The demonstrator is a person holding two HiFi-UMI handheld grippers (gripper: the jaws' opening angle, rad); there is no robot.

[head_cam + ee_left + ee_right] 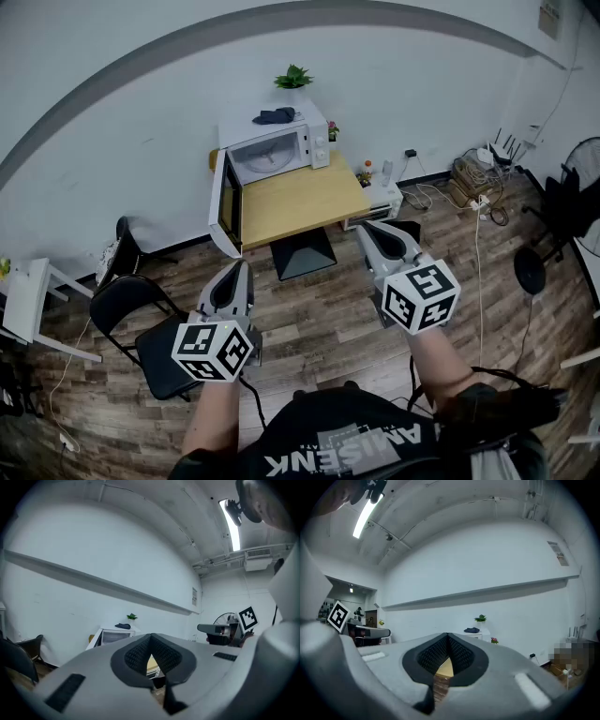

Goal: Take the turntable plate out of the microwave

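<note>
The left gripper [241, 267] has its jaws fully closed, ribbed pads meeting at the tips, with nothing between them. The right gripper [368, 228] is in the same condition: jaws together and empty. Both are held level over the wood-plank floor [319, 319], side by side and apart from each other. The white box-shaped microwave oven [277, 148] stands ahead of both grippers and well apart from them, beyond the left gripper's tips and ahead-left of the right gripper. Its hinged door [225, 204] hangs open on the side nearer the left gripper. The round pale turntable plate [272, 156] lies inside the open cavity. The oven rests at the far end of a light wooden table [305, 202]. A dark folded cloth [277, 116] lies on the oven's top.
</note>
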